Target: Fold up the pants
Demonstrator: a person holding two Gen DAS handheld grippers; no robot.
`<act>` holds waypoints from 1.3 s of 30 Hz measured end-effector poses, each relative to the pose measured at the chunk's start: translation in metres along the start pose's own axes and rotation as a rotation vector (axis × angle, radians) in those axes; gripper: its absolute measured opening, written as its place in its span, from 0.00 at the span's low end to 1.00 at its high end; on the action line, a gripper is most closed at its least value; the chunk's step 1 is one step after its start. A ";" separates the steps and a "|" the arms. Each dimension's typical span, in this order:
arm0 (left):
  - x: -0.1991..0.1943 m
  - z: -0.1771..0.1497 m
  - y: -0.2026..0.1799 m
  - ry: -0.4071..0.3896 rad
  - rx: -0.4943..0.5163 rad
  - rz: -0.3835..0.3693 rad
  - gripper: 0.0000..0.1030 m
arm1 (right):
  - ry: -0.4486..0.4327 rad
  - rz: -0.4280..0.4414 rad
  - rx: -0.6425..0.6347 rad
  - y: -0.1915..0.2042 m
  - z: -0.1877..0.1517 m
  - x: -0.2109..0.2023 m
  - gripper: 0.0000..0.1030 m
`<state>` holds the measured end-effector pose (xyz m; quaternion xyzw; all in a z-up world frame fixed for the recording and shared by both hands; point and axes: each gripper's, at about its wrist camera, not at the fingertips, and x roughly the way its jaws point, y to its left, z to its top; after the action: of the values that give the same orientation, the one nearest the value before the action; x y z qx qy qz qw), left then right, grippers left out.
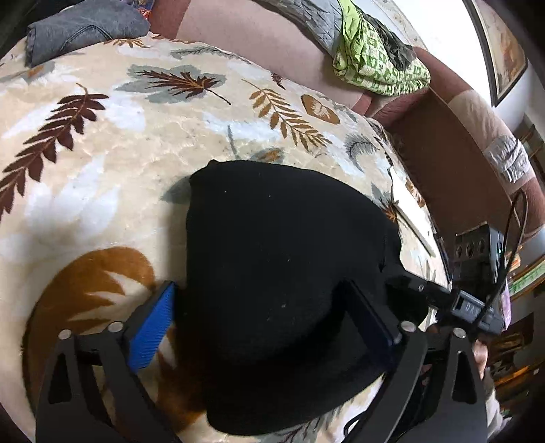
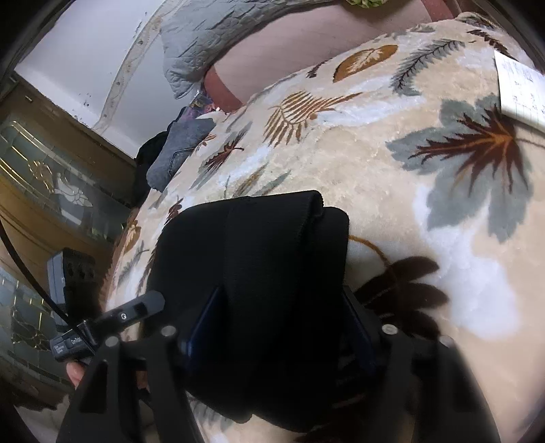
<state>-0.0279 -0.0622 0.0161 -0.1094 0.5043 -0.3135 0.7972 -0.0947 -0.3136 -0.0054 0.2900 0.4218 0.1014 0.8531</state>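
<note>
The black pants (image 1: 272, 255) lie as a folded bundle on a cream leaf-print blanket (image 1: 102, 177). My left gripper (image 1: 262, 289) straddles the near end of the bundle with its jaws wide. Its blue left pad (image 1: 153, 327) stands beside the cloth's edge, and the right finger rests over the fabric. In the right wrist view the pants (image 2: 259, 238) show a folded strip on top. My right gripper (image 2: 281, 289) has that cloth filling the gap between its two fingers, which press on it from both sides. The near part of the pants is hidden under the gripper frames.
Folded grey jeans (image 1: 85, 27) lie at the blanket's far corner. A green patterned cloth (image 1: 374, 58) and a grey quilt (image 2: 204, 41) rest on the maroon headboard side. A white paper sheet (image 2: 521, 92) lies on the blanket. A wood-and-glass cabinet (image 2: 51, 170) stands beside the bed.
</note>
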 end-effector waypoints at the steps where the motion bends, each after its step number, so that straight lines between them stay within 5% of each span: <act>1: 0.001 0.000 -0.002 -0.002 0.005 0.006 0.97 | -0.007 -0.001 -0.005 0.002 -0.001 -0.002 0.54; 3: 0.002 -0.001 -0.009 -0.001 0.043 0.021 0.95 | -0.023 -0.005 -0.037 0.011 -0.002 -0.007 0.41; 8: -0.015 0.006 -0.020 -0.030 0.106 0.024 0.59 | -0.069 0.005 -0.122 0.044 0.009 -0.028 0.36; 10: -0.029 0.018 -0.020 -0.058 0.124 0.021 0.56 | -0.080 0.000 -0.154 0.056 0.018 -0.029 0.36; 17: -0.051 0.073 -0.005 -0.146 0.140 0.092 0.56 | -0.120 0.025 -0.200 0.089 0.070 0.005 0.36; 25: -0.006 0.108 0.042 -0.091 0.074 0.170 0.56 | -0.055 -0.046 -0.222 0.082 0.101 0.074 0.40; 28: 0.016 0.104 0.061 -0.065 0.028 0.191 0.71 | -0.011 -0.130 -0.245 0.072 0.097 0.096 0.47; 31: 0.016 0.100 0.069 -0.083 -0.009 0.187 0.87 | -0.020 -0.122 -0.237 0.069 0.095 0.089 0.51; 35: 0.011 0.100 0.067 -0.085 -0.002 0.209 0.87 | -0.086 -0.171 -0.280 0.082 0.093 0.065 0.51; 39: -0.001 0.099 0.058 -0.123 0.042 0.283 0.87 | -0.116 -0.113 -0.328 0.105 0.088 0.050 0.49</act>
<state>0.0810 -0.0309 0.0350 -0.0394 0.4581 -0.2011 0.8650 0.0124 -0.2438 0.0647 0.1281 0.3653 0.1039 0.9162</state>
